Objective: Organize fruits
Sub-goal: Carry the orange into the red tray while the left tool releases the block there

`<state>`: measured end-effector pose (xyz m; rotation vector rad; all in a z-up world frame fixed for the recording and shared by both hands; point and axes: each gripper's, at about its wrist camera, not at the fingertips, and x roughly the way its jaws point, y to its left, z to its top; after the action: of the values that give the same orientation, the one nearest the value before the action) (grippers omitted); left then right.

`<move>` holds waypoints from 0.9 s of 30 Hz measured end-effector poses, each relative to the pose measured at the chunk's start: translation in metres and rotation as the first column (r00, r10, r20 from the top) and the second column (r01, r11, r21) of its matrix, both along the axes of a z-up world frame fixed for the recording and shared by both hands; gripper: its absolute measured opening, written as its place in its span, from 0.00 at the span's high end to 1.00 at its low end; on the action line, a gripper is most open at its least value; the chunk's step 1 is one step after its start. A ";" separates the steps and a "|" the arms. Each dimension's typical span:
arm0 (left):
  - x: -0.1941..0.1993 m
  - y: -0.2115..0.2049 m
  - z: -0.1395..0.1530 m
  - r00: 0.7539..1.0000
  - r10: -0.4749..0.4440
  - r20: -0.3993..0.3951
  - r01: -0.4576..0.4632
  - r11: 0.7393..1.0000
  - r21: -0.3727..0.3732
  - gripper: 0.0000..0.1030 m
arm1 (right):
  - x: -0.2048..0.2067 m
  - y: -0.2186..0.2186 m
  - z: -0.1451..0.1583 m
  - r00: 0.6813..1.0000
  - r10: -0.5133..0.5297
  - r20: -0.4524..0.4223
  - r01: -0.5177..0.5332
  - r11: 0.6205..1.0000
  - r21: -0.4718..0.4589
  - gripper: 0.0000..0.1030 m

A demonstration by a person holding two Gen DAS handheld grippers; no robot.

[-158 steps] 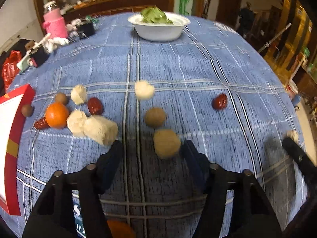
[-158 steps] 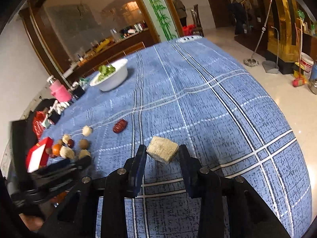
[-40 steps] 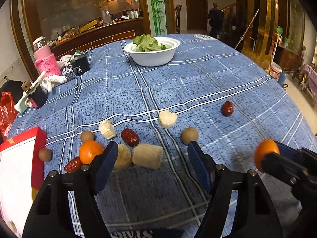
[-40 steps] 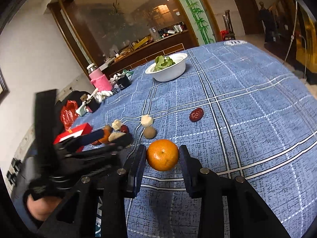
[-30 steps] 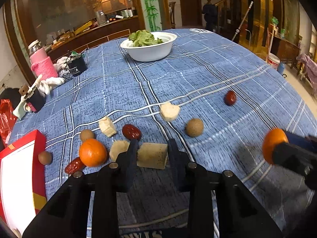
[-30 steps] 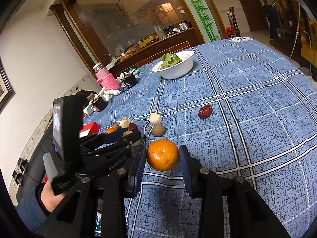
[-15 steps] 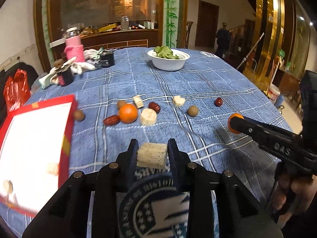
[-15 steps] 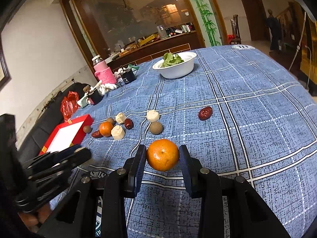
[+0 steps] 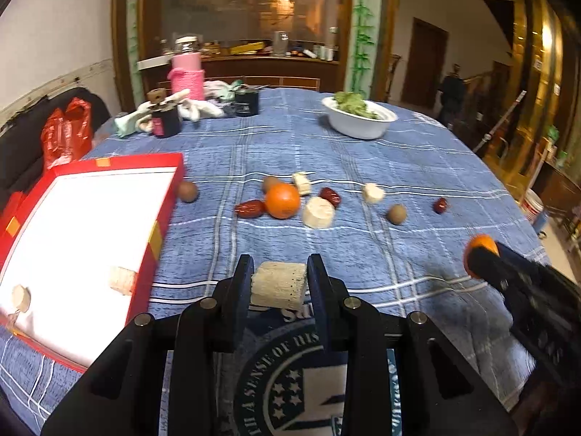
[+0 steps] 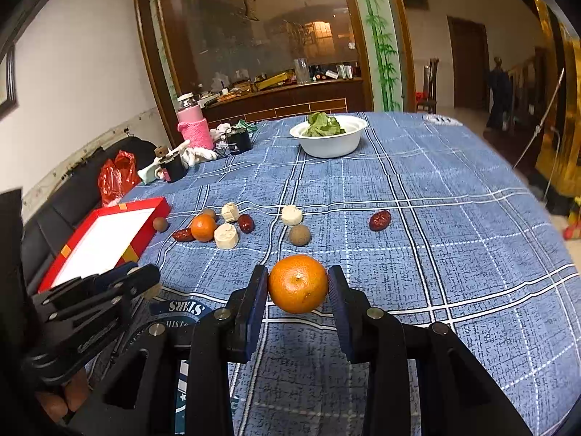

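Note:
My left gripper [image 9: 279, 285] is shut on a pale beige cut chunk [image 9: 279, 285], held above the table's near edge, right of the red box [image 9: 78, 225]. The box's white inside holds two pale pieces [image 9: 121, 280]. My right gripper [image 10: 297, 285] is shut on an orange [image 10: 297, 283], held above the blue checked cloth [image 10: 417, 225]; it also shows at the right of the left wrist view [image 9: 479, 250]. Loose on the cloth lie another orange [image 9: 282, 200], red dates [image 9: 250, 209], brown round fruits [image 9: 396, 214] and pale chunks [image 9: 319, 212].
A white bowl of greens [image 9: 357, 120] stands at the far side. A pink bottle [image 9: 187, 72], black cups [image 9: 247, 102], white gloves and a red bag [image 9: 67, 134] crowd the far left. A round printed mat [image 9: 308, 374] lies at the near edge.
My left gripper closed on the beige chunk, lifted it and drew back towards the near edge beside the red box. My right gripper keeps hold of the orange, nearly still.

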<state>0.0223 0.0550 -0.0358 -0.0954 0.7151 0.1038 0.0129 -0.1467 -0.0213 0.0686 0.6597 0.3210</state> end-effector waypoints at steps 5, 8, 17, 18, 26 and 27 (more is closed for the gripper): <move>0.002 0.005 0.000 0.999 0.034 0.010 -0.034 0.999 0.015 0.73 | -0.003 0.011 0.001 1.000 -0.005 0.007 0.005 1.000 -0.016 0.66; 0.001 0.006 0.001 0.999 0.042 0.017 -0.042 0.999 0.015 0.73 | -0.003 0.017 0.000 1.000 -0.002 0.013 0.003 0.999 -0.034 0.66; -0.004 0.007 0.003 0.998 0.055 0.042 -0.056 0.998 0.026 0.73 | -0.009 0.024 0.003 0.998 -0.030 0.050 0.033 0.997 -0.069 0.66; -0.005 0.006 0.004 0.997 0.055 0.045 -0.057 0.998 0.029 0.73 | -0.009 0.024 0.003 0.998 -0.032 0.050 0.036 0.997 -0.069 0.66; -0.005 0.009 0.004 0.997 0.067 0.041 -0.068 0.997 0.022 0.73 | -0.010 0.021 0.004 0.997 -0.046 0.054 0.050 0.997 -0.061 0.66; -0.006 0.009 0.004 0.997 0.069 0.044 -0.070 0.997 0.023 0.73 | -0.010 0.020 0.004 0.997 -0.048 0.054 0.051 0.997 -0.058 0.66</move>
<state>0.0166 0.0639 -0.0320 -0.0984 0.6678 0.1765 0.0032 -0.1266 -0.0176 0.0192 0.6145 0.2546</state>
